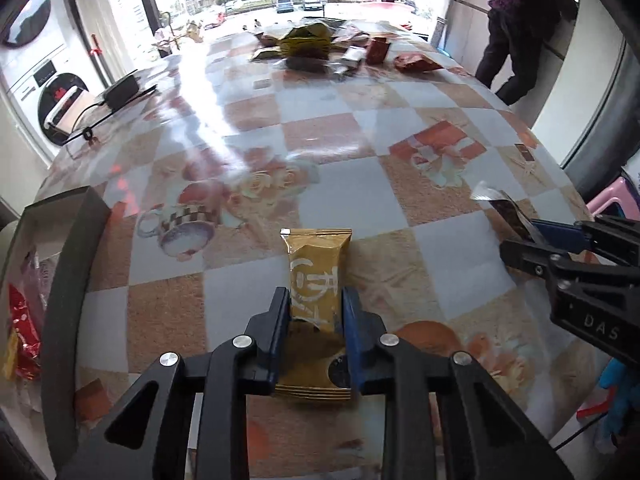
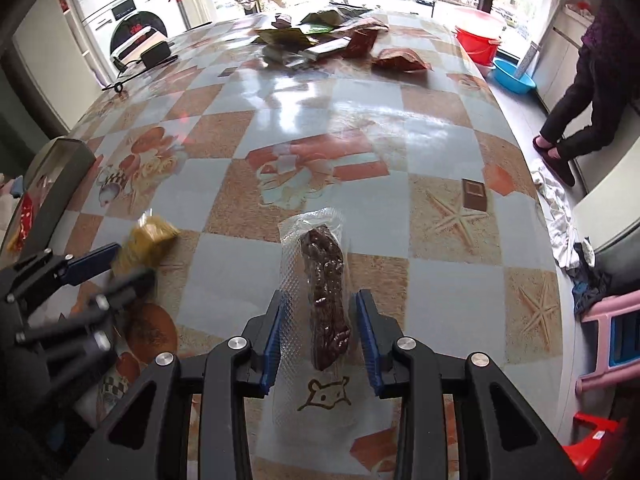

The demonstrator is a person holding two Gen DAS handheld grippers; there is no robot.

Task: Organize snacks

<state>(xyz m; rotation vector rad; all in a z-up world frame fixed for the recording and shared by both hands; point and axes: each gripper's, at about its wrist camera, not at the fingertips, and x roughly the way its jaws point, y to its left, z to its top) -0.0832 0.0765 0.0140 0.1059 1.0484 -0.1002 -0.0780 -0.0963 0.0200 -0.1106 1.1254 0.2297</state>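
A gold snack packet (image 1: 318, 280) with pale lettering and crimped ends is seen in the left wrist view. It is a flat, oblong pack, held lengthwise above the checked bench (image 1: 360, 128). The left tool (image 1: 316, 304) is closed on it: both blue pads press on its long sides, near the lower half of the packet.

In the right wrist view a clear, textured vacuum pouch (image 2: 316, 300) is shown, with a dark brown, lumpy strip of food inside and a small drawn animal face on its lower part. The pouch lies lengthwise between the pads of the right tool (image 2: 320, 308). The left pad touches the clear edge of the pouch; whether the right pad touches the other edge cannot be told, but the pouch seems held above the bench, so the tool is taken as gripping it.

At the left edge of the bench an open dark box (image 1: 60, 240) is placed, with red wrappers inside. At the far end of the bench a pile of other snack packs (image 2: 320, 40) is seen. A person in dark clothes (image 2: 580, 112) stands on the floor at the right side.
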